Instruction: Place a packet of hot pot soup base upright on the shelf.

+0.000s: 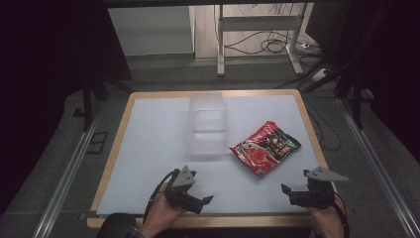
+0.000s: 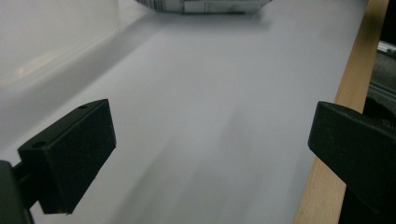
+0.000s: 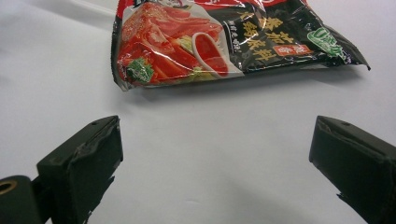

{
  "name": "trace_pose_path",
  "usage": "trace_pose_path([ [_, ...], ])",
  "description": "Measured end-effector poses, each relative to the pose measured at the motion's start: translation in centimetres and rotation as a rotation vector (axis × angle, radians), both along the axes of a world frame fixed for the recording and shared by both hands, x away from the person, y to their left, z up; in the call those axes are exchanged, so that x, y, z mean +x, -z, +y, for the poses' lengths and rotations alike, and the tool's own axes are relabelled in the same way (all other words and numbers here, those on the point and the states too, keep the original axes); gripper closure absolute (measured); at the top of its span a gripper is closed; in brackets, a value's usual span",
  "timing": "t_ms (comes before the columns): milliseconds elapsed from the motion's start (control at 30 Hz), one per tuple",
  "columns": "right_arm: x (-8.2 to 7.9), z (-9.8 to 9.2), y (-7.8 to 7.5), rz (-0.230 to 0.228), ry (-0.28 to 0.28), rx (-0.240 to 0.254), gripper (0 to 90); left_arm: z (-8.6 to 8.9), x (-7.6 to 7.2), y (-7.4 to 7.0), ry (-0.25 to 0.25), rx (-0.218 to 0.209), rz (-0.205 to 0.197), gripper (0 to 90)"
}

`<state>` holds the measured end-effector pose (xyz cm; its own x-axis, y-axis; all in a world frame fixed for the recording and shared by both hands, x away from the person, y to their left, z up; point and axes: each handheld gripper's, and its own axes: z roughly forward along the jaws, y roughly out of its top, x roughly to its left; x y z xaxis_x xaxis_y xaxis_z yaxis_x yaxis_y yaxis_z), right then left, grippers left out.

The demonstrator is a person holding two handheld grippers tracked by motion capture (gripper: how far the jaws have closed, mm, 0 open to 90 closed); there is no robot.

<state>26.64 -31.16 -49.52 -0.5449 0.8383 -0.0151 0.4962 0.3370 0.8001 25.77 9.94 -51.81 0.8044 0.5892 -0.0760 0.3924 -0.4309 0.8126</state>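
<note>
Right gripper (image 3: pixel 212 154) agape; packet (image 3: pixel 224 39) prob. lies crosswise ahead.

- One red snack packet (image 1: pixel 265 148) — lying just right of the clear plastic box (image 1: pixel 207 124).
- One clear plastic box, standing toward the far middle of the table.
- Two hand-held grippers — the left gripper (image 1: pixel 205 201) near and left of the box, the right gripper (image 1: pixel 287 192) near and right of it.
- One white-topped table (image 1: pixel 148 144) under the box.
</note>
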Motion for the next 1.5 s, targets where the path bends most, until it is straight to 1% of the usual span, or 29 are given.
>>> trace_pose_path([
  [133,0.0,0.0,0.0,-0.005,0.000,-0.004,3.2,-0.4,0.4,-0.3,0.005,0.003,-0.011,3.2],
  [233,0.0,0.0,0.0,-0.008,-0.002,-0.007,3.2,-0.8,0.8,-0.6,0.010,-0.006,-0.019,9.5],
  [267,0.0,0.0,0.0,-0.008,-0.002,-0.006,3.2,-0.8,1.0,-0.7,0.019,-0.014,-0.015,11.8],
  [300,0.0,0.0,0.0,-0.008,-0.002,-0.006,3.2,-0.9,1.2,-0.8,0.023,-0.018,-0.013,11.8],
  [333,0.0,0.1,0.0,-0.007,-0.001,-0.008,3.2,-1.1,1.6,-0.8,0.033,-0.025,-0.002,14.4],
  [367,0.0,0.1,0.0,-0.007,-0.001,-0.008,3.2,-1.1,1.6,-0.8,0.033,-0.025,-0.002,16.4],
  [400,0.0,0.1,0.0,-0.008,-0.002,-0.008,3.2,-1.2,1.7,-0.9,0.038,-0.029,0.002,16.4],
  [467,0.0,0.2,0.0,-0.005,-0.004,-0.012,3.3,-1.5,2.0,-1.0,0.052,-0.039,0.006,22.7],
  [500,0.0,0.2,0.0,-0.005,-0.004,-0.012,3.3,-1.7,2.0,-1.1,0.059,-0.039,0.003,22.7],
  [533,0.0,0.2,0.0,-0.005,-0.005,-0.015,3.3,-1.8,2.1,-1.3,0.064,-0.041,-0.001,24.4],
  [567,0.0,0.2,0.0,-0.009,-0.007,-0.017,3.3,-2.0,2.1,-1.4,0.071,-0.042,-0.005,28.7],
  [600,0.0,0.3,0.0,-0.011,-0.007,-0.019,3.3,-2.3,2.2,-1.6,0.076,-0.041,-0.021,30.1],
  [700,0.0,0.3,0.0,-0.013,-0.008,-0.023,3.3,-2.8,2.4,-1.7,0.084,-0.046,-0.032,33.7],
  [900,0.0,0.4,0.0,-0.013,-0.013,-0.026,3.3,-3.7,3.2,-1.8,0.104,-0.064,-0.026,40.3],
  [933,0.0,0.4,0.0,-0.014,-0.013,-0.028,3.3,-3.9,3.3,-1.9,0.109,-0.068,-0.020,42.0],
  [967,0.0,0.4,0.0,-0.017,-0.013,-0.025,3.3,-4.1,3.6,-2.0,0.116,-0.075,-0.013,46.0],
  [1000,0.0,0.4,0.0,-0.017,-0.013,-0.025,3.3,-4.2,3.7,-2.0,0.120,-0.083,-0.005,46.0],
  [1033,0.0,0.4,-0.1,-0.018,-0.012,-0.025,3.3,-4.5,4.0,-2.0,0.126,-0.089,0.004,49.0],
  [1067,0.0,0.4,-0.1,-0.018,-0.012,-0.025,3.3,-4.7,4.1,-2.1,0.129,-0.089,0.003,49.0],
  [1100,0.0,0.3,-0.1,-0.017,-0.013,-0.023,3.4,-5.1,4.5,-2.1,0.139,-0.086,0.003,53.8],
  [1167,0.0,0.3,-0.1,-0.017,-0.013,-0.022,3.3,-5.3,4.7,-2.1,0.141,-0.086,0.002,57.7],
  [1200,0.0,0.3,-0.1,-0.016,-0.013,-0.022,3.3,-5.5,4.9,-2.1,0.148,-0.089,0.001,57.7],
  [1267,0.0,0.3,-0.1,-0.014,-0.015,-0.020,3.3,-6.1,5.4,-2.1,0.158,-0.089,0.000,65.8],
  [1300,0.0,0.3,-0.1,-0.014,-0.015,-0.020,3.3,-6.1,5.4,-2.1,0.158,-0.089,0.000,68.5],
  [1333,0.0,0.4,-0.1,-0.014,-0.016,-0.020,3.3,-6.5,5.6,-2.1,0.158,-0.086,-0.003,68.5],
  [1400,0.0,0.4,0.0,-0.013,-0.018,-0.020,3.3,-7.0,5.9,-2.1,0.155,-0.082,-0.008,74.9],
  [1433,0.0,0.4,0.0,-0.013,-0.018,-0.021,3.3,-7.5,6.3,-2.1,0.152,-0.081,-0.013,80.2],
  [1467,0.0,0.4,0.0,-0.013,-0.018,-0.019,3.3,-7.5,6.3,-2.1,0.152,-0.081,-0.013,82.7],
  [1500,0.0,0.4,0.0,-0.013,-0.018,-0.019,3.3,-7.7,6.5,-2.1,0.150,-0.082,-0.017,82.7],
])
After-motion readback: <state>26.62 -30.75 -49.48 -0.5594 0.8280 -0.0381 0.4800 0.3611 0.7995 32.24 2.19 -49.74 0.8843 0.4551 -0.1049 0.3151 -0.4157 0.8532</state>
